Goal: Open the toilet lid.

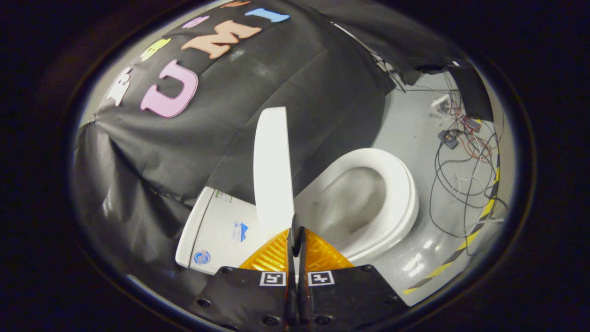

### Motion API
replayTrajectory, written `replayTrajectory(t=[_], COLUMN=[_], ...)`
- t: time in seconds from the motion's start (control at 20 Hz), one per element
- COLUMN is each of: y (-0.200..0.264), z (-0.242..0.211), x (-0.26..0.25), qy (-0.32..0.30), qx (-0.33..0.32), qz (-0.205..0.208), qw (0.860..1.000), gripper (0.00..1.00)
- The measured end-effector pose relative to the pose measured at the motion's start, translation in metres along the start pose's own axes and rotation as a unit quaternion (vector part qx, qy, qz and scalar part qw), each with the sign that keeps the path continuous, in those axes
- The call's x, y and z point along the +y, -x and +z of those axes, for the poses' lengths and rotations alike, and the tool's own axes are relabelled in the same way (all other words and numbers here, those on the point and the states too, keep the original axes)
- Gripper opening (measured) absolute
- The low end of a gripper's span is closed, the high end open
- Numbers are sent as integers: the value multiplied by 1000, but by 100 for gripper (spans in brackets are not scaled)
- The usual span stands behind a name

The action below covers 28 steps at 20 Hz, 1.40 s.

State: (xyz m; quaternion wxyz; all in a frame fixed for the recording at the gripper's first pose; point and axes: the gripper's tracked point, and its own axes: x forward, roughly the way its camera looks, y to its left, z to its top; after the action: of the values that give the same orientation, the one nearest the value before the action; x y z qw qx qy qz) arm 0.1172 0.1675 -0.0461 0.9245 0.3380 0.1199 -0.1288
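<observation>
Fingers point(295, 240): I see the 2 of them pressed almost together, with the lower edge of the toilet lid point(273, 170) running down into the slit between their tips. It looks pinched there, but I cannot tell for sure that both press on it.
Gripper point(295, 237): ridged wedge-shaped pads at the tips, flat plates behind them, each plate carrying 1 small square marker.
Lid position: raised on edge, close to upright, rising straight ahead of the fingers, between the cistern and the bowl.
Lid make: thin, smooth, hard white plastic with a rounded top end; I see it nearly edge-on.
Cistern point(216, 230): just beside the lid on one side; white, boxy with rounded corners, glossy, with a few small stickers on its top.
Seat point(405, 193): on the lid's other side; a glossy white oval ring, down on the bowl point(355, 203), whose smooth hollow is open to view.
Step in hand: I judge the lift nearly done.
Next move: I would tip the lid the last bit back toward the cistern until it rests, then part the fingers and draw away.
Floor point(415, 133): pale grey and shiny, beyond the bowl.
Cables point(461, 157): a loose tangle of thin wires on the floor, farther off.
Tape point(474, 230): a striped strip along the floor's far edge.
</observation>
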Motion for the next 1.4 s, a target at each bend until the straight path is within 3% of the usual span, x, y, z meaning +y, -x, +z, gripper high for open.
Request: replayTrajectory(t=[1.4], y=[6], z=[-11], x=[96], qy=[147], qx=[-21], qz=[-5], qw=[989], gripper=[4])
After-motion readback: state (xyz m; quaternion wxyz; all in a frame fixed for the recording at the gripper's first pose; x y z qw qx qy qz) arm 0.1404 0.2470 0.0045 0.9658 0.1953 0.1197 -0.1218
